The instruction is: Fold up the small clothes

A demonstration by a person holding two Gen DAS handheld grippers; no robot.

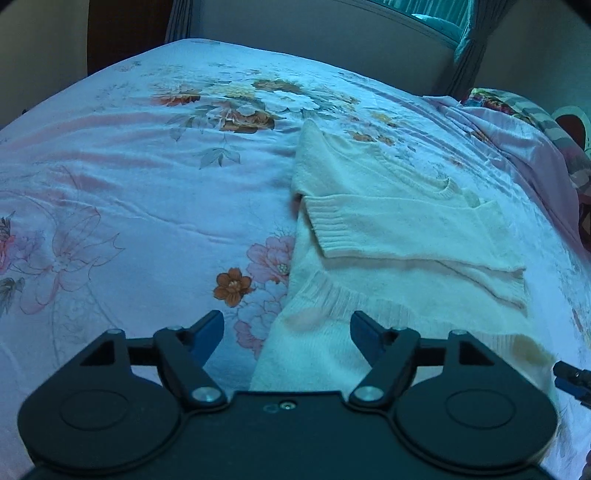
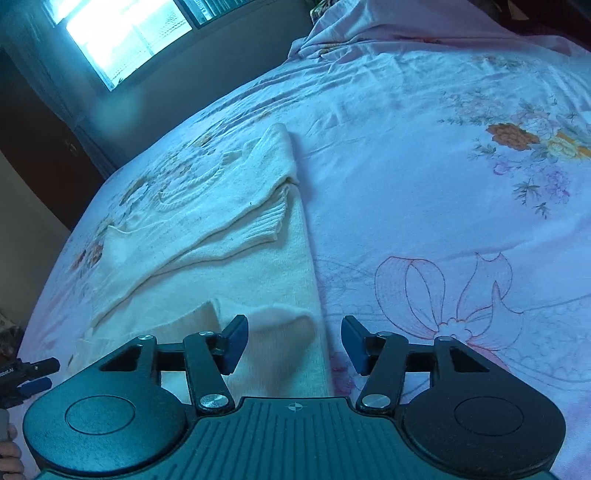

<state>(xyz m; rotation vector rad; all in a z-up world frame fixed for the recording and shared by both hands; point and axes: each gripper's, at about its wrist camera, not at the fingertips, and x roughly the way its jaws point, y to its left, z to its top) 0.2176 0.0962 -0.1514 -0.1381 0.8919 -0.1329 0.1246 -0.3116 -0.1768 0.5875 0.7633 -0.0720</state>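
A cream knit sweater lies flat on the floral bed sheet, with both sleeves folded across its body and the collar at the far end. My left gripper hangs open over the sweater's near left hem corner, and its blue pads press on nothing. In the right wrist view the same sweater runs up the left half of the picture. My right gripper is open above the near right hem corner, where a small flap of knit lies loose between the fingers. Each gripper's tip shows at the edge of the other's view.
The bed's far edge meets a grey wall. A colourful pillow or blanket and bunched pink sheet lie at the bed's end. A bright window is behind. A hand shows bottom left. Bare sheet spreads on both sides of the sweater.
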